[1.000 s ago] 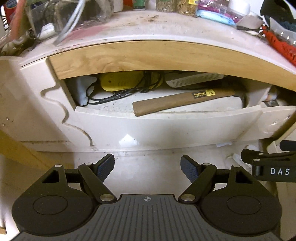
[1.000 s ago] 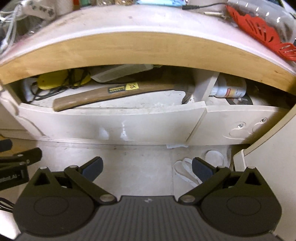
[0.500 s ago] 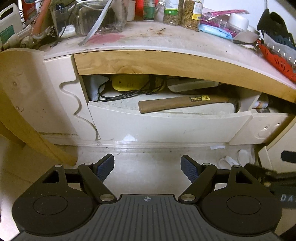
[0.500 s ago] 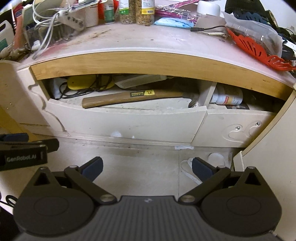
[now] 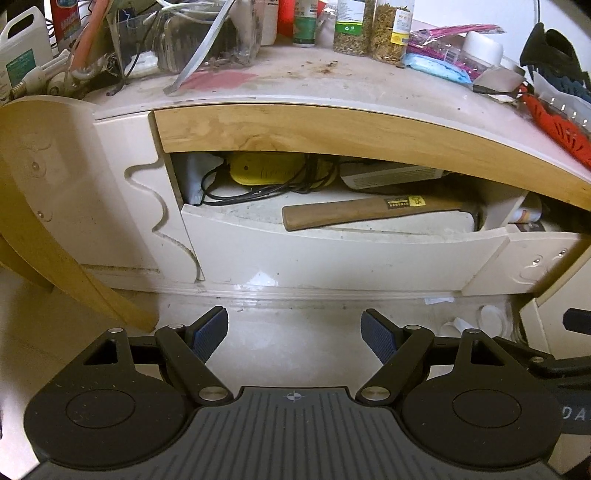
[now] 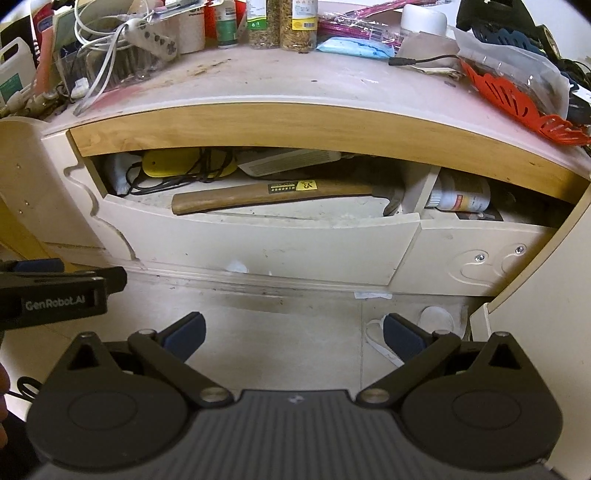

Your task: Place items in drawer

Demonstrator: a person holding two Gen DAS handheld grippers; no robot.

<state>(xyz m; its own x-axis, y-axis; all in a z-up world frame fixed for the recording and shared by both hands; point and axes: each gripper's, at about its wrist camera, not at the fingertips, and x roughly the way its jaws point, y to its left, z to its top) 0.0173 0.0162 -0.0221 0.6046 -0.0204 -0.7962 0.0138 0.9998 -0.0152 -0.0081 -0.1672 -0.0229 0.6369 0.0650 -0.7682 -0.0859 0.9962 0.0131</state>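
Observation:
The white drawer (image 5: 332, 254) (image 6: 266, 243) stands open under the wooden desk edge. Inside lie a wooden-handled hammer (image 5: 369, 212) (image 6: 273, 194), a yellow device with black cable (image 5: 266, 170) (image 6: 173, 166) and a white flat box (image 5: 391, 175) (image 6: 291, 162). My left gripper (image 5: 293, 334) is open and empty, low over the floor in front of the drawer. My right gripper (image 6: 293, 334) is open and empty, also back from the drawer. The left gripper's side (image 6: 55, 291) shows in the right wrist view.
The desk top (image 6: 295, 81) is crowded with jars, a power strip (image 6: 151, 35), cables, a blue mask (image 6: 354, 46) and a red basket (image 6: 517, 99). A second drawer (image 6: 480, 254) at the right holds a white bottle (image 6: 461, 195). A wooden chair part (image 5: 48, 229) stands left.
Both grippers have pulled back and up from the drawer, so more of the desk top and floor shows. Both stay open and empty. The drawer's contents have not moved.

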